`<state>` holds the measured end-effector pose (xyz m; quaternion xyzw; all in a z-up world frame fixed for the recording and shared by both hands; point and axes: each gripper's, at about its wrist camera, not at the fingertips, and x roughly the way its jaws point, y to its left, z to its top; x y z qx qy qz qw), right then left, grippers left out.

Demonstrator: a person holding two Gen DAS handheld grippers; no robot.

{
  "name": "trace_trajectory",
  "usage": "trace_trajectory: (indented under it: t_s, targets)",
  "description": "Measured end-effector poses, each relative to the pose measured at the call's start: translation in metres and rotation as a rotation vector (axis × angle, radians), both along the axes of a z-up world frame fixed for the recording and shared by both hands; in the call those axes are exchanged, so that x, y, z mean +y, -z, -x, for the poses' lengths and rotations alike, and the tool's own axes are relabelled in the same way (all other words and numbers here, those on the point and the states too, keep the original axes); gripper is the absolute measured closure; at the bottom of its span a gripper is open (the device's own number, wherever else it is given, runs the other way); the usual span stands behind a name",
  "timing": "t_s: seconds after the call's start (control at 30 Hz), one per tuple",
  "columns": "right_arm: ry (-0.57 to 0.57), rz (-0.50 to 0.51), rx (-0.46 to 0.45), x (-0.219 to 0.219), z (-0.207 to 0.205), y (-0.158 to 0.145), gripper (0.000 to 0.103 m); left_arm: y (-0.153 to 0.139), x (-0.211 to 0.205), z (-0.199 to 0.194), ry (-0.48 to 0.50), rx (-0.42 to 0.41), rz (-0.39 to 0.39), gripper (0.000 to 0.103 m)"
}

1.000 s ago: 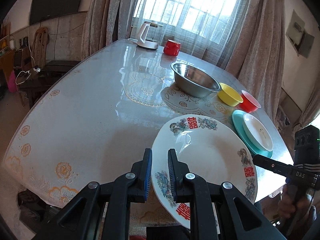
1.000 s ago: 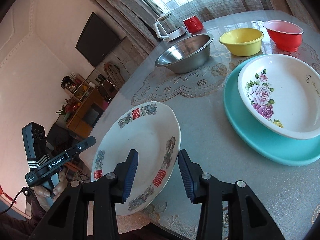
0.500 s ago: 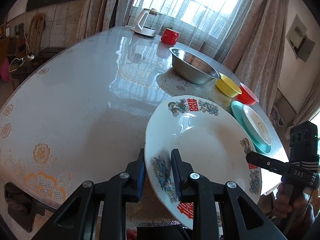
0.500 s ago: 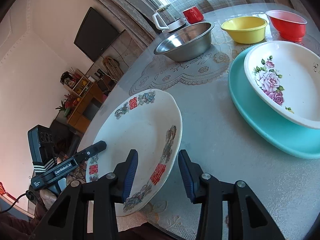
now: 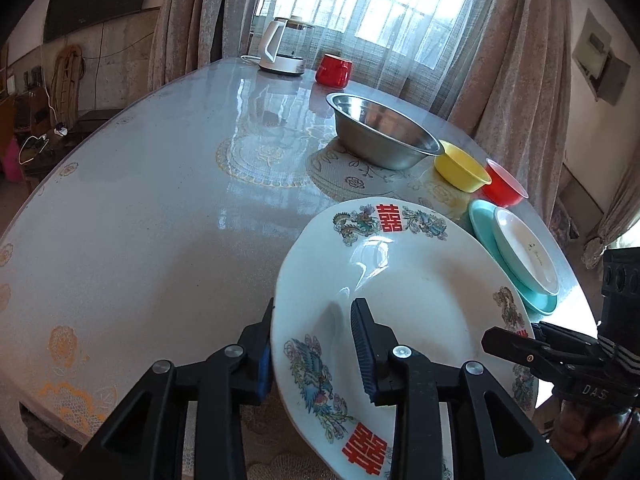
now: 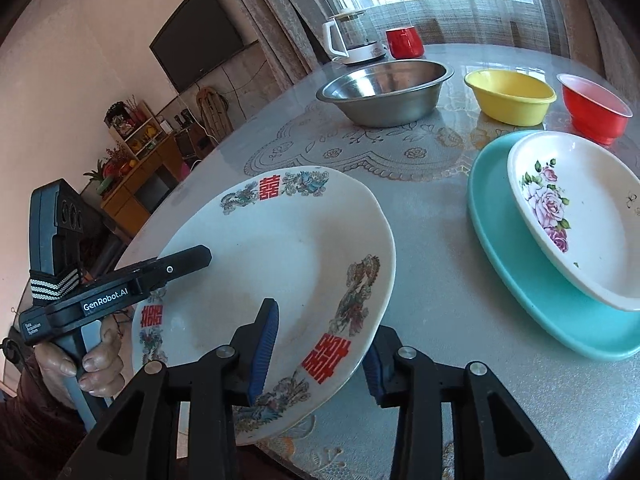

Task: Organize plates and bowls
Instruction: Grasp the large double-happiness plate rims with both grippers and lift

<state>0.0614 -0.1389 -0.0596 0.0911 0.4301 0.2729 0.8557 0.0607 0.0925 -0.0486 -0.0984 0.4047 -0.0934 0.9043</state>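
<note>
Glossy table (image 5: 152, 216), curtained window (image 5: 360, 12), wall television (image 6: 198, 36)

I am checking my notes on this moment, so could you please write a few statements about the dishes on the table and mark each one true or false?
1. The rose-patterned dish sits on the teal plate. True.
2. The yellow bowl is nested inside the steel bowl. False: the two stand side by side, apart.
3. The rim of the white plate with red characters lies between the fingers of both grippers. True.
4. The red bowl is upside down. False: it stands upright, mouth up.
5. The red mug stands next to the white kettle by the window. True.
</note>
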Motion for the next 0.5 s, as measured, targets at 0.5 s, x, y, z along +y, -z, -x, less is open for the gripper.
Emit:
trace_trajectory:
  t_s: [0.5]
  targets:
    - [0.016, -0.024, 0.012, -0.006, 0.000, 0.000, 0.065, 0.005, -0.008, -0.012, 0.018, 0.015, -0.024, 0.069]
